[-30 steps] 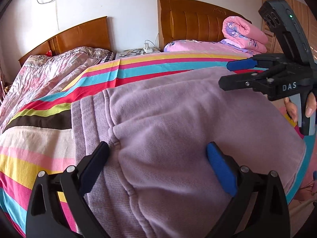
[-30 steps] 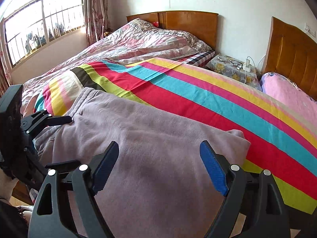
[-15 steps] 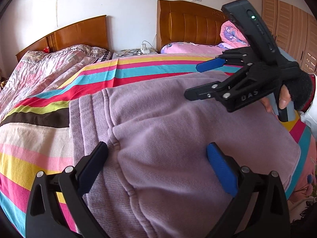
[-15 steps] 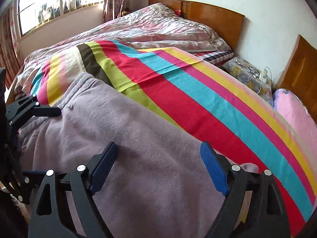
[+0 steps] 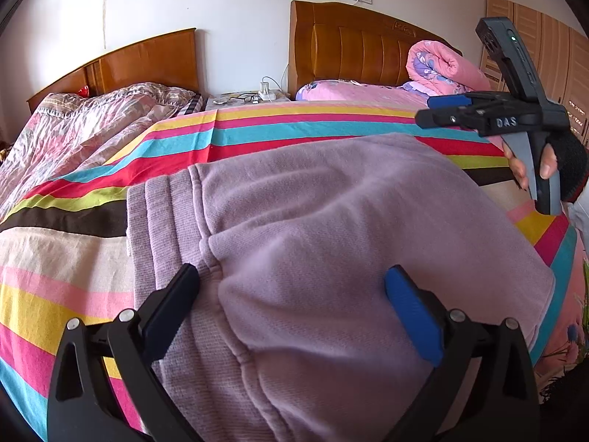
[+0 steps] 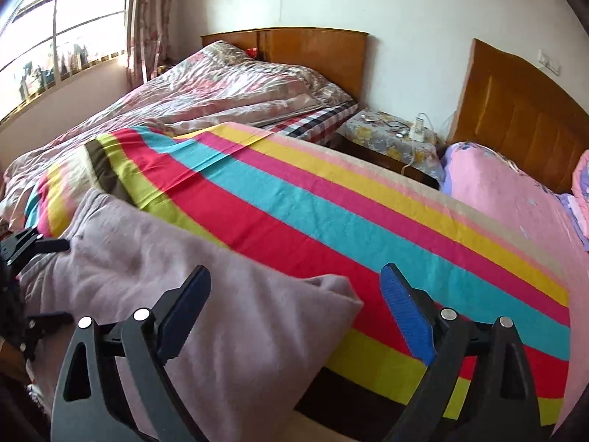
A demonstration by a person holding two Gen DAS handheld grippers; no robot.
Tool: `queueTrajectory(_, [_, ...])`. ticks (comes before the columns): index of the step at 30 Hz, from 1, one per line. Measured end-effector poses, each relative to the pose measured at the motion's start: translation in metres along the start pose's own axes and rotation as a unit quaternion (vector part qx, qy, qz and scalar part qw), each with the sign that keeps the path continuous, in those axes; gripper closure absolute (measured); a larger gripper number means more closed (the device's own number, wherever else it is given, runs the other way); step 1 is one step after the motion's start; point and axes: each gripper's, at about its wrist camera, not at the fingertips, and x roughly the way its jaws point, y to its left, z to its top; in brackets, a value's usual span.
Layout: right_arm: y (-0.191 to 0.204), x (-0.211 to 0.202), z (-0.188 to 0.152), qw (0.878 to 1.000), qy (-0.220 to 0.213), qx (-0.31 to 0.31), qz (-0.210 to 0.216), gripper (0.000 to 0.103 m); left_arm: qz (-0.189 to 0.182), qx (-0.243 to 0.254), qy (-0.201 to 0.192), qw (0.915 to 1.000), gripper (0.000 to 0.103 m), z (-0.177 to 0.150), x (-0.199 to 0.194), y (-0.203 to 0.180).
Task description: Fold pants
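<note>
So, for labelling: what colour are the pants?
Pale lilac pants, seen best in the left wrist view.

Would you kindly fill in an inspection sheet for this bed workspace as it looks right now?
Surface: striped sheet spread over the bed.
Job's things: lilac pants lie flat on the sheet, ribbed waistband toward the left gripper's side.
Clutter: rolled pink quilt by the headboard; rumpled floral quilt on the neighbouring bed.
Grippers: left gripper open over the waistband end; right gripper open, jaws just been opening, nothing pinched, over the pants' far corner.
Cables: charger and cord on the nightstand; wire hanging on the wall.
Surroundings: wooden headboards, window, wardrobe.
</note>
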Motion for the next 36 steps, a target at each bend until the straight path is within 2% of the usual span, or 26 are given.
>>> queueTrajectory(1, [0.005,0.005,-0.005,1.000,0.010,-0.014,-0.003,0.013,0.000,0.000,0.000,1.0000,0.002,0.000,0.000,0.000])
queueTrajectory(3, [-0.001,0.020,-0.012,0.997,0.031,-0.021,-0.068,0.013,0.001,0.001,0.000,1.0000,0.002,0.000,0.000,0.000])
queueTrajectory(5, [-0.033,0.032,-0.020,0.989,0.044,0.028,-0.136,0.013,0.002,0.002,0.001,1.0000,0.002,0.000,0.001,-0.001])
queueTrajectory(7, [-0.066,0.026,-0.024,0.983,0.031,0.119,-0.137,0.013,0.004,0.003,0.002,1.0000,0.002,0.001,0.002,-0.001])
queueTrajectory(8, [-0.072,0.019,-0.026,0.980,0.018,0.140,-0.143,0.013,0.005,0.004,0.003,1.0000,0.002,0.001,0.002,-0.001])
queueTrajectory(11, [-0.061,0.009,-0.026,0.984,0.007,0.107,-0.142,0.011,0.006,0.004,0.003,1.0000,0.002,0.002,0.004,-0.002])
queueTrajectory(14, [-0.056,0.020,-0.031,0.986,0.039,0.082,-0.141,0.011,0.006,0.004,0.003,1.0000,0.002,0.002,0.004,-0.002])
queueTrajectory(15, [-0.062,0.024,-0.035,0.983,0.049,0.091,-0.153,0.011,0.006,0.004,0.003,1.0000,0.002,0.002,0.004,-0.002])
queueTrajectory(18, [-0.080,0.012,-0.043,0.960,0.048,0.138,-0.238,0.012,0.005,0.004,0.003,1.0000,0.002,0.002,0.004,-0.001])
queueTrajectory(20, [-0.076,-0.010,-0.043,0.963,0.011,0.164,-0.213,0.012,0.006,0.004,0.003,1.0000,0.002,0.002,0.004,-0.002])
queueTrajectory(23, [-0.039,-0.040,-0.041,0.977,-0.030,0.158,-0.138,0.011,0.006,0.004,0.002,1.0000,0.002,0.002,0.004,-0.001])
queueTrajectory(26, [0.022,-0.065,-0.047,0.991,-0.044,0.108,-0.062,0.011,0.008,0.004,0.001,1.0000,0.002,0.002,0.004,-0.002])
queueTrajectory(28, [0.059,-0.079,-0.057,0.995,-0.052,0.080,-0.029,0.011,0.010,0.005,0.000,0.9999,0.002,0.002,0.003,-0.003])
queueTrajectory(30, [0.086,-0.082,-0.072,0.996,-0.043,0.081,-0.003,0.011,0.012,0.006,-0.002,0.9999,0.002,0.002,0.003,-0.004])
queueTrajectory(31, [0.097,-0.079,-0.082,0.997,-0.030,0.075,0.004,0.011,0.014,0.006,-0.002,0.9999,0.002,0.001,0.003,-0.005])
queueTrajectory(32, [0.108,-0.074,-0.090,0.998,-0.015,0.068,-0.007,0.011,0.015,0.007,-0.003,0.9999,0.002,0.001,0.003,-0.005])
queueTrajectory(34, [0.121,-0.066,-0.108,0.998,0.017,0.047,-0.050,0.011,0.017,0.009,-0.003,0.9998,0.001,0.001,0.003,-0.007])
queueTrajectory(36, [0.119,-0.082,-0.115,0.996,-0.004,0.066,-0.055,0.011,0.032,0.005,-0.007,0.9994,0.001,0.000,-0.001,-0.008])
